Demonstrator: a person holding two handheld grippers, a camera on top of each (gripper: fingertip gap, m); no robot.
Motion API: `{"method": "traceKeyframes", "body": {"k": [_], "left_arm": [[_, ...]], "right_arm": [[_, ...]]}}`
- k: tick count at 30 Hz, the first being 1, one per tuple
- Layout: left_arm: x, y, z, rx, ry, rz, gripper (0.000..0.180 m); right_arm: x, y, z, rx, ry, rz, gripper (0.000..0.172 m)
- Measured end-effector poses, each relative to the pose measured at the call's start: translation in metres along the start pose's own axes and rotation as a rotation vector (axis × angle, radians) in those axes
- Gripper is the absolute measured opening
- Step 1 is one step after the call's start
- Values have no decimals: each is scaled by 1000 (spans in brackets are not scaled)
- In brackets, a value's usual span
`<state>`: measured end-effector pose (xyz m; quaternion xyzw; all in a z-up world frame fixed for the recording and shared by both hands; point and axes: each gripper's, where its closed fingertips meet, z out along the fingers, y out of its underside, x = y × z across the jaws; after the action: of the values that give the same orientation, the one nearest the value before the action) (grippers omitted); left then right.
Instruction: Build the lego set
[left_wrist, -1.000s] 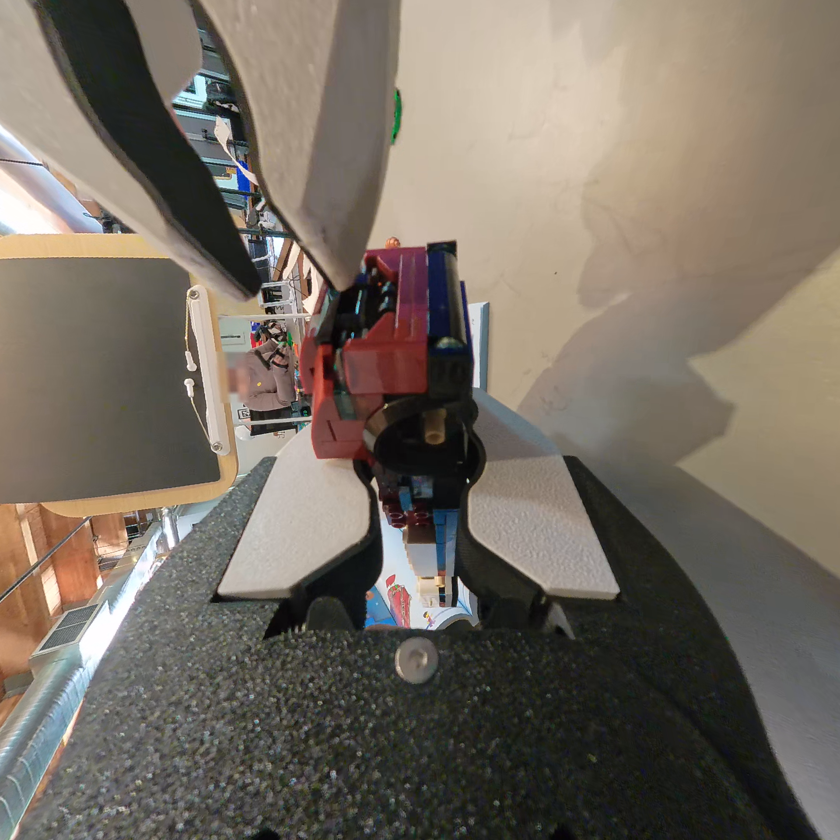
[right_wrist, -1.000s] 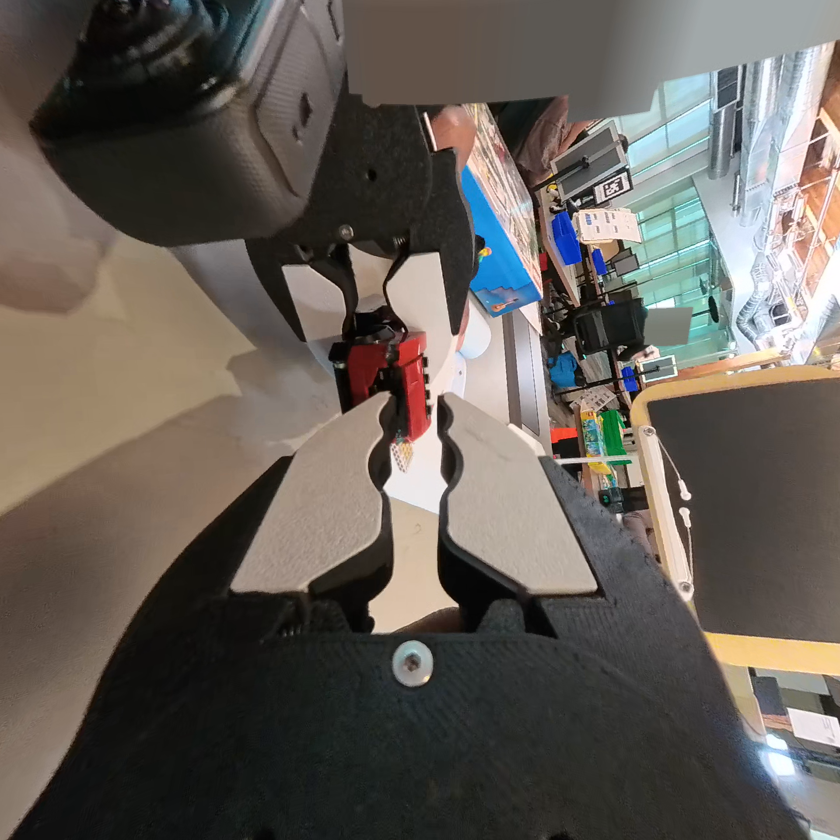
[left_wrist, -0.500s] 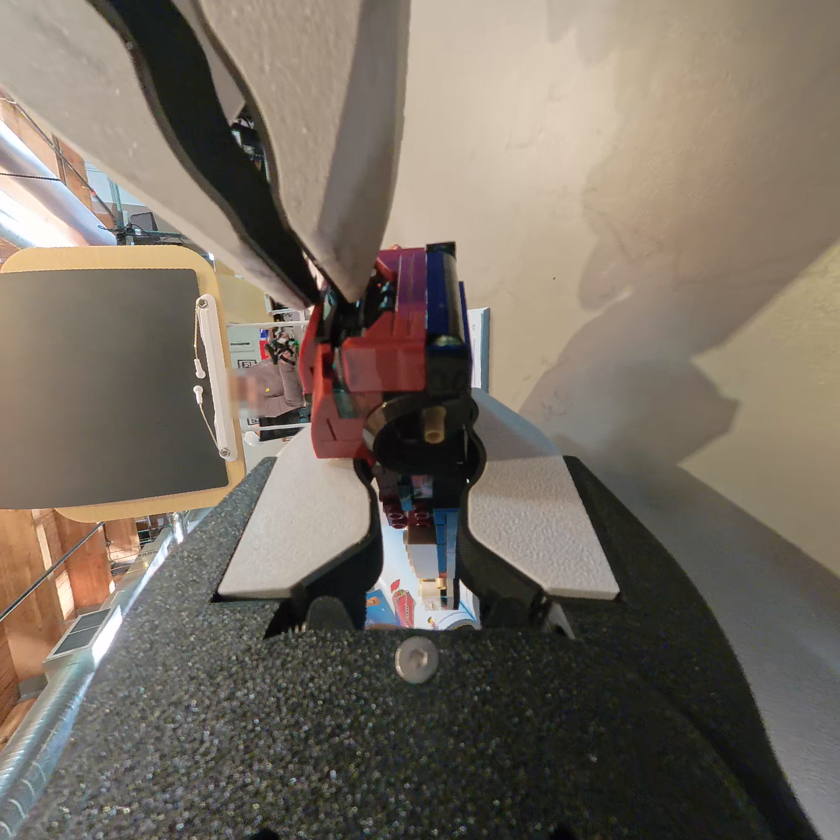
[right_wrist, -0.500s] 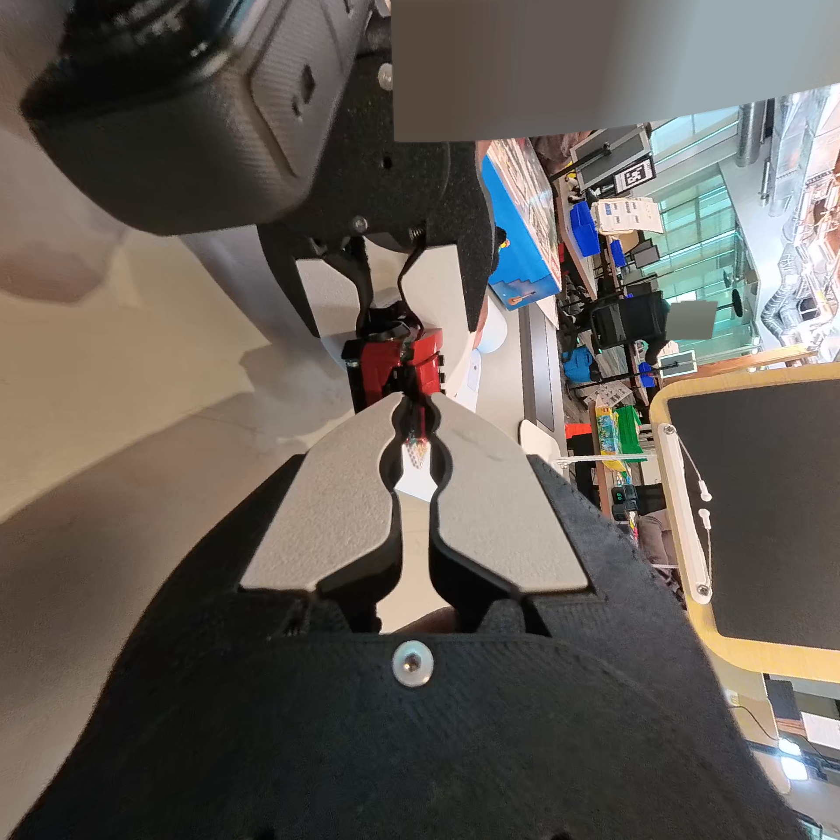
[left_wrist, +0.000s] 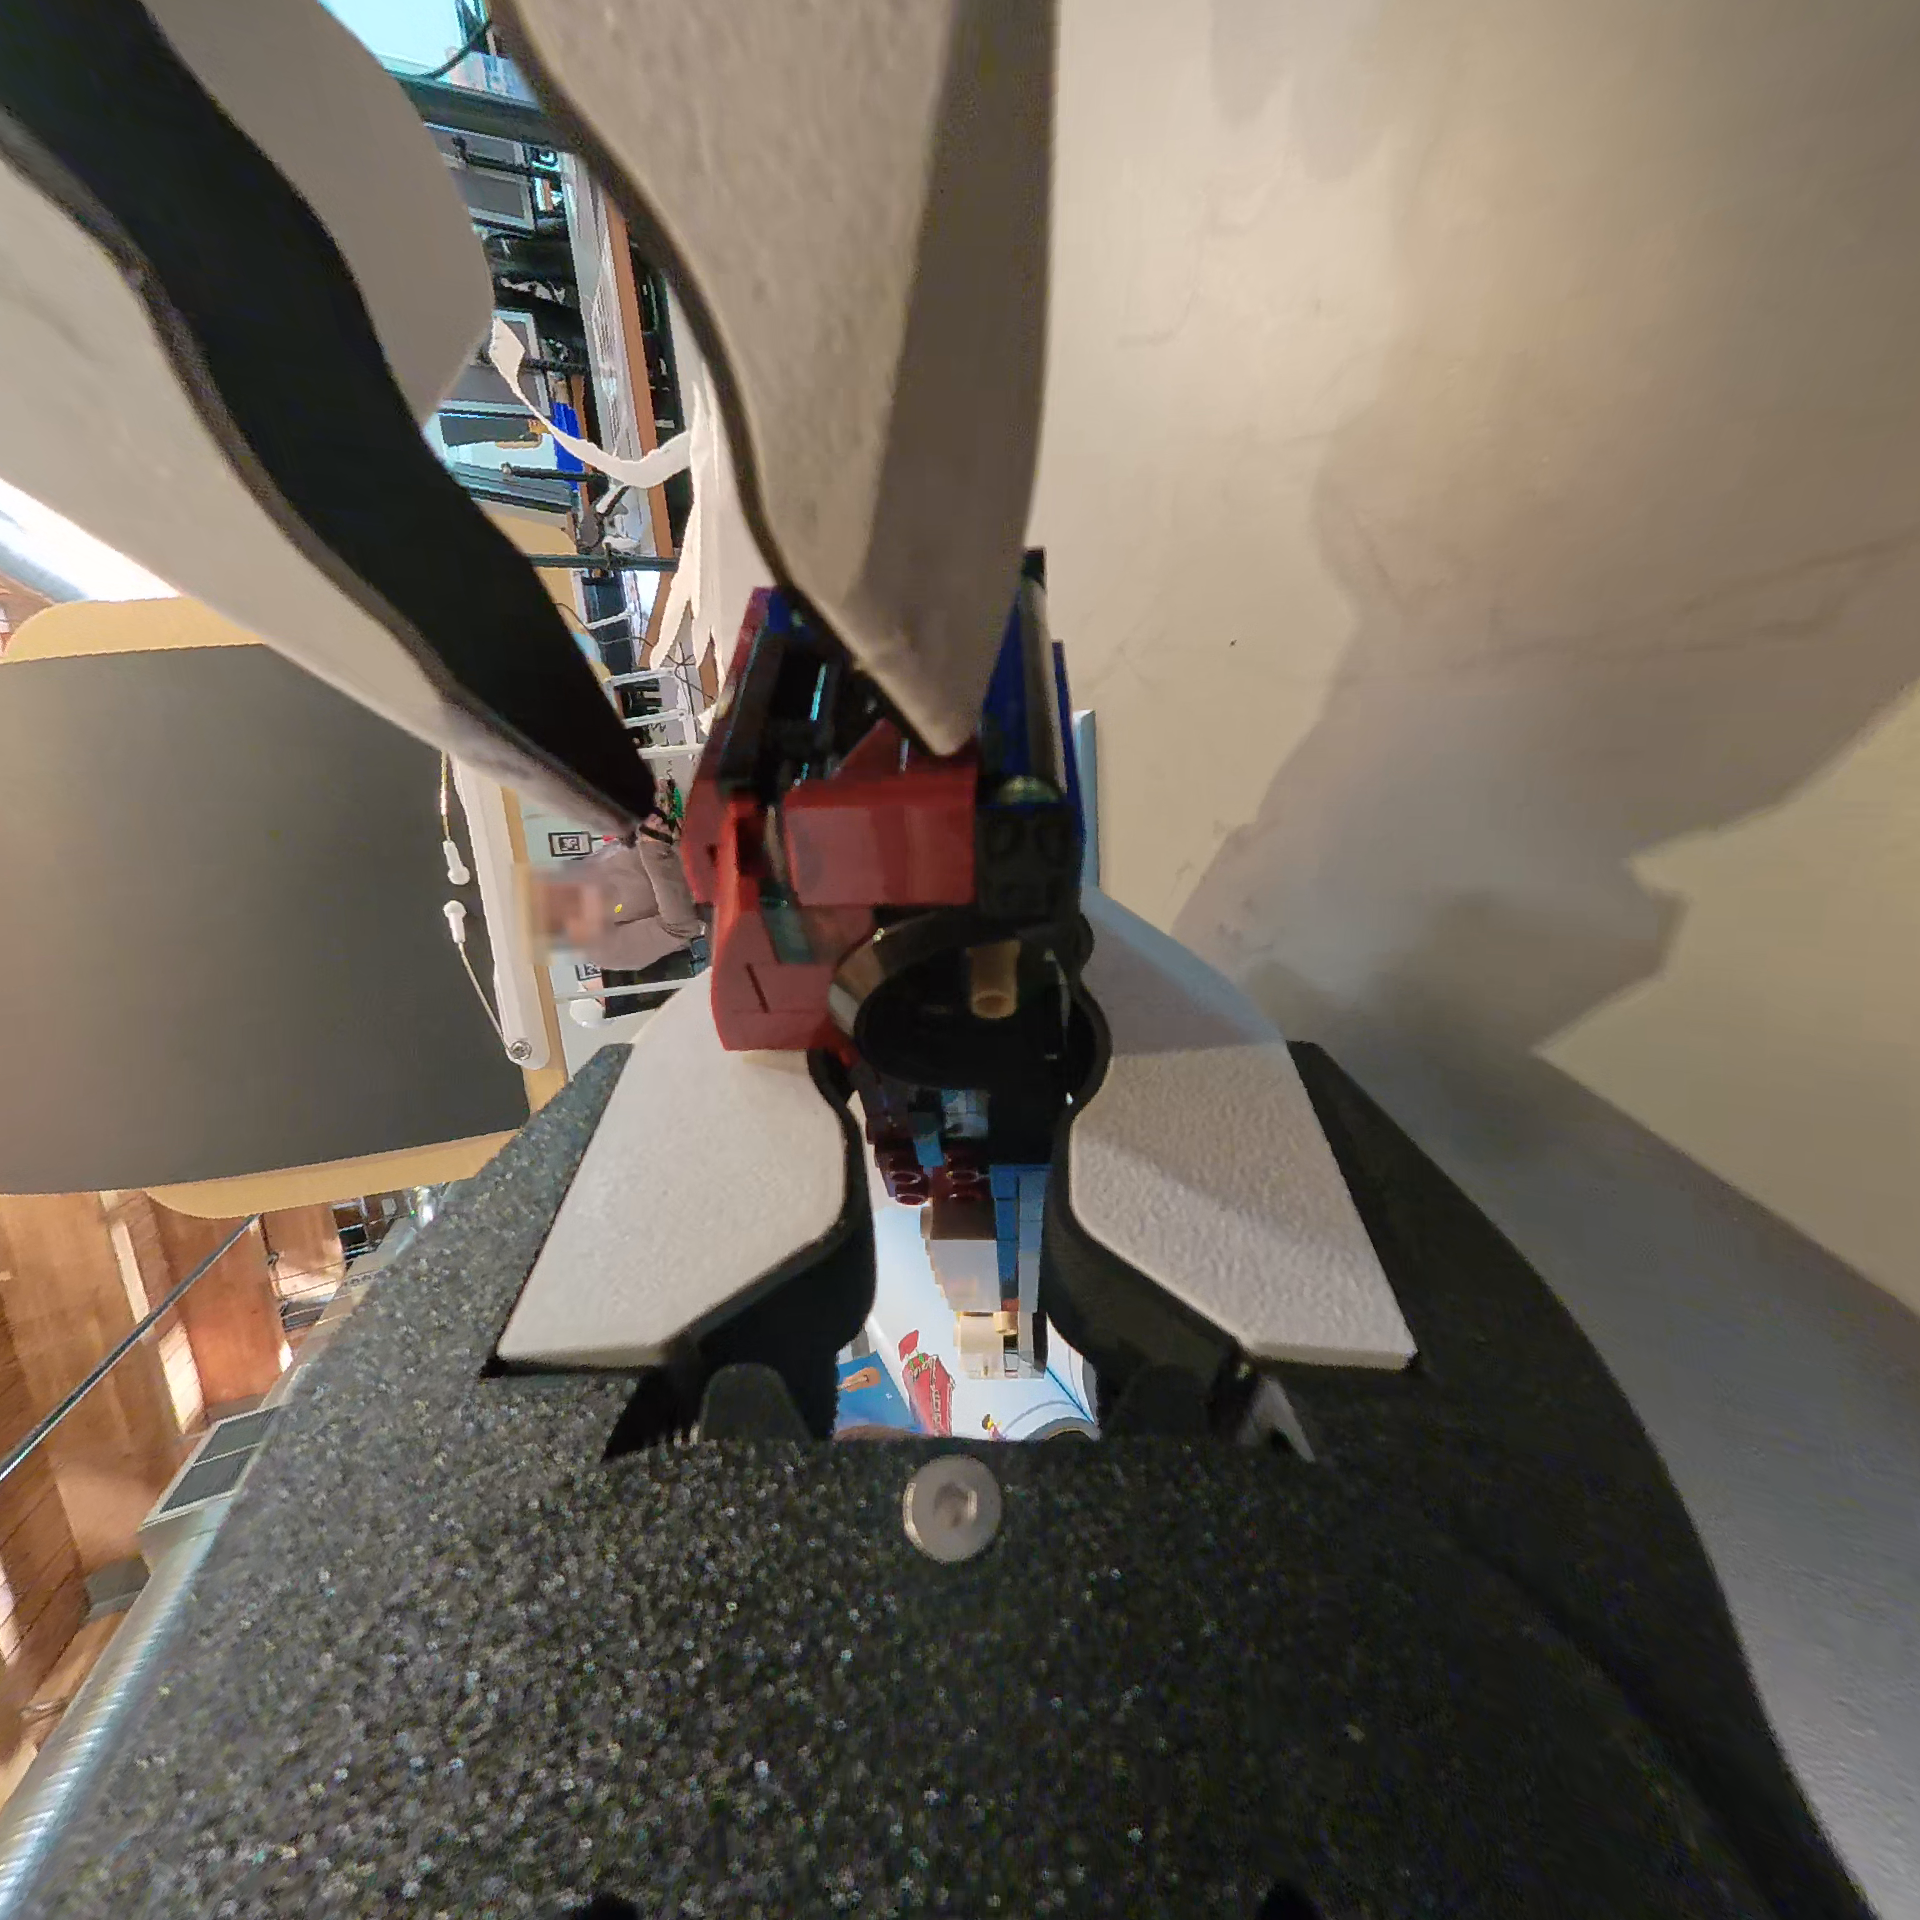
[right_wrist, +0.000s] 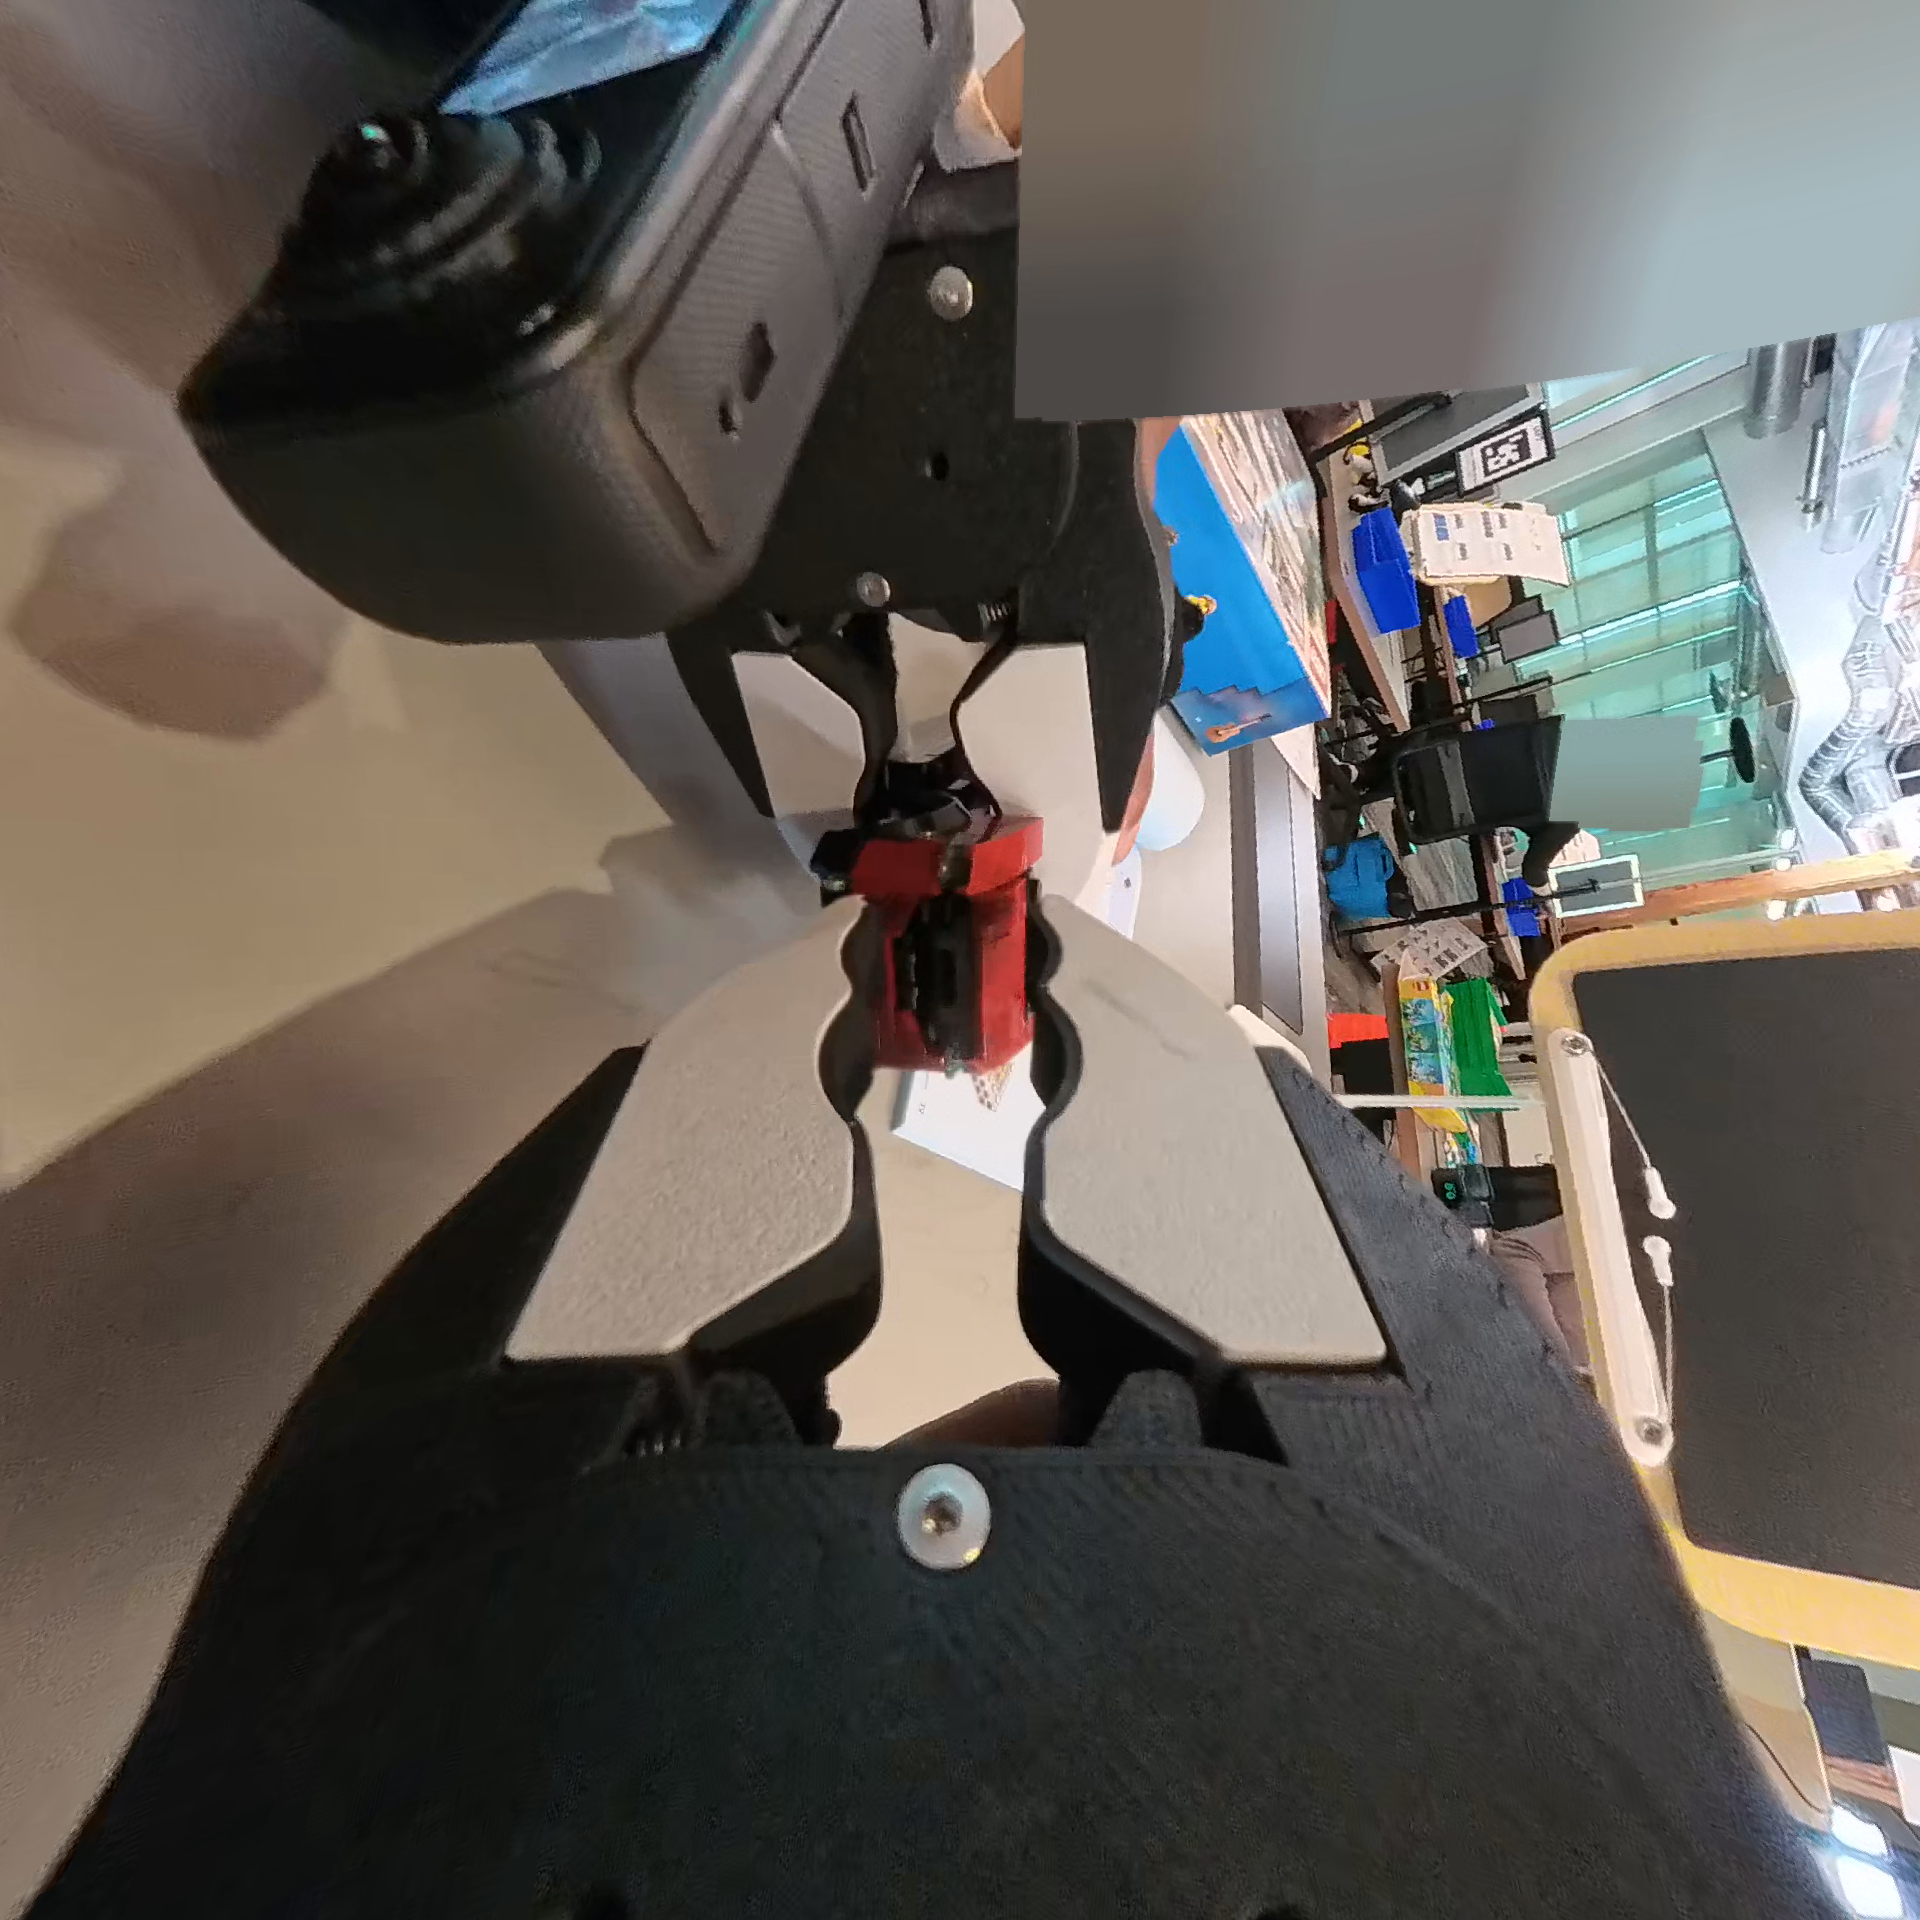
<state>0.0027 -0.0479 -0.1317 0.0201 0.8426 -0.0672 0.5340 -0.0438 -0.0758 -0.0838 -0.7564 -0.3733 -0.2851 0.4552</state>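
A toy vehicle of red, blue and black bricks (left_wrist: 883, 852) hangs in the air between my two grippers. My left gripper (left_wrist: 956, 997) is shut on its lower end, with the pads on either side of a black wheel (left_wrist: 966, 1018). It also shows in the right wrist view (right_wrist: 925, 779), holding the far end of the toy. My right gripper (right_wrist: 945, 935) is open, and its fingers straddle the red body (right_wrist: 966, 997). In the left wrist view my right gripper (left_wrist: 790, 769) has one pale finger (left_wrist: 914, 623) resting on the toy's top. A sliver of background shows between its black pad (left_wrist: 468, 623) and the red side.
A beige surface (left_wrist: 1455, 416) lies behind the toy. A black board in a wooden frame (right_wrist: 1766, 1247) stands to one side. A blue box (right_wrist: 1247, 623) and a white booklet (right_wrist: 966, 1132) lie beyond. A person (left_wrist: 644, 894) stands far off.
My right gripper closed to a narrow pinch at the toy's red end, then opened and pushed forward around the red body. My left gripper's hold on the toy has not changed.
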Motion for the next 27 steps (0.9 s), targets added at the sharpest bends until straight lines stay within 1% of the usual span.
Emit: {"method": "traceKeyframes", "body": {"k": [3,16,18,21,24,27], "left_arm": [[1,-1,-1,6,0,-3,35],[-4,1,-3,18,-10,-16,35],[-8,-4,-2,41,-16,-45,35],[-10,-3,-1,50,-24,-46,35],[-6,-3,-4,55,-18,-34,35],[-4,-4,-3,55,-17,-21,35]], "right_arm": [[-3,-1,1,8,-16,2,27],[0,2,-1,16,15,-9,27],[6,5,-5,13,31,8,30],[13,19,-9,-13,33,51,35],[9,22,-8,-5,-6,94,34],[5,22,-8,-4,-30,93,35]]}}
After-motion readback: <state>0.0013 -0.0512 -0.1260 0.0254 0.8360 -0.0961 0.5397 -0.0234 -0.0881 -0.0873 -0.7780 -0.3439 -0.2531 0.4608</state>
